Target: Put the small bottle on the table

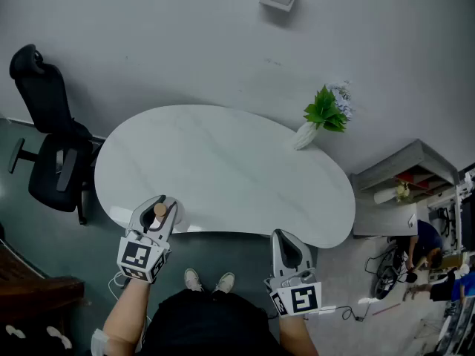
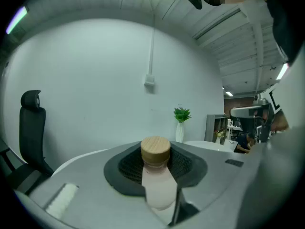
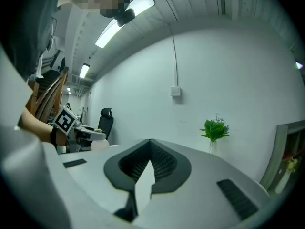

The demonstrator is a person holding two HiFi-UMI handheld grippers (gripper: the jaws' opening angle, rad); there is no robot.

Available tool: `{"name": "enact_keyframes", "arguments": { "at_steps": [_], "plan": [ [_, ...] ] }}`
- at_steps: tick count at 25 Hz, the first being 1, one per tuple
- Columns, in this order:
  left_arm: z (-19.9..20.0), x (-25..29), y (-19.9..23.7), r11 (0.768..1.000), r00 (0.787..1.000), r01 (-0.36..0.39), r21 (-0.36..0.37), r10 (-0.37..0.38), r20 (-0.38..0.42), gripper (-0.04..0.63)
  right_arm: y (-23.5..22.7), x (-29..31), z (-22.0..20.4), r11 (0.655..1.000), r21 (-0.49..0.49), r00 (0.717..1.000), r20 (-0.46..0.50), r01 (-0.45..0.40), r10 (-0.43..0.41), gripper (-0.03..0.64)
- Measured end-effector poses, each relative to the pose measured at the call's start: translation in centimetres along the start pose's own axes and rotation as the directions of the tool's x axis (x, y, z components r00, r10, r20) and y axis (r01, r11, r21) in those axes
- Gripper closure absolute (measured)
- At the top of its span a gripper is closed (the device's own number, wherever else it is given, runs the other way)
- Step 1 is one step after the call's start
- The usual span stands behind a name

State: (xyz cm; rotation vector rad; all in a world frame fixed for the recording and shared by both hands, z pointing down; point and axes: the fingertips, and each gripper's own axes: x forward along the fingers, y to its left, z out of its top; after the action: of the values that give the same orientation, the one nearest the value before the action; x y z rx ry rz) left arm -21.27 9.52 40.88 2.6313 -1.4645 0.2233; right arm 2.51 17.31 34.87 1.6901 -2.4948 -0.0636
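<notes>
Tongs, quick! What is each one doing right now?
Left tongs: closed on the small bottle.
Right tongs: closed, holding nothing.

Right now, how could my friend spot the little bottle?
Find the big white bean-shaped table by the wall. At its near edge, on the left, the left claw grips the small bottle. It is pale pink with a round wooden cap, unlike the white vase of green leaves far across the table.

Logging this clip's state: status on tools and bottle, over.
Left tool shut on small bottle, over table near edge. Right tool shut, empty. Only a vase, far side; nothing in the way.
</notes>
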Motion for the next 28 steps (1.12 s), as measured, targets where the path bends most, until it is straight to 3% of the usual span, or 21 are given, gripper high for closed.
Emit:
{"name": "enact_keyframes", "arguments": {
  "at_steps": [12,18,28],
  "plan": [
    [0.9,-1.0,-3.1,0.999,0.999,-0.052,-0.014,0.052,-0.004,0.485,-3.0,-1.8,0.3,0.999,-0.004,0.999,0.023,-0.047,0.047,0.611],
    [1.2,-0.7,-4.5,0.996,0.996,-0.091,-0.009,0.091,-0.007,0.485,-4.1,-2.8,-1.6,0.99,0.076,0.993,0.002,-0.119,0.12,0.611],
    [1.7,0.7,-6.4,0.992,0.992,-0.123,0.006,0.123,0.011,0.485,-5.6,-4.4,-3.9,0.975,0.086,0.978,-0.025,-0.203,0.205,0.611]
  ]
}}
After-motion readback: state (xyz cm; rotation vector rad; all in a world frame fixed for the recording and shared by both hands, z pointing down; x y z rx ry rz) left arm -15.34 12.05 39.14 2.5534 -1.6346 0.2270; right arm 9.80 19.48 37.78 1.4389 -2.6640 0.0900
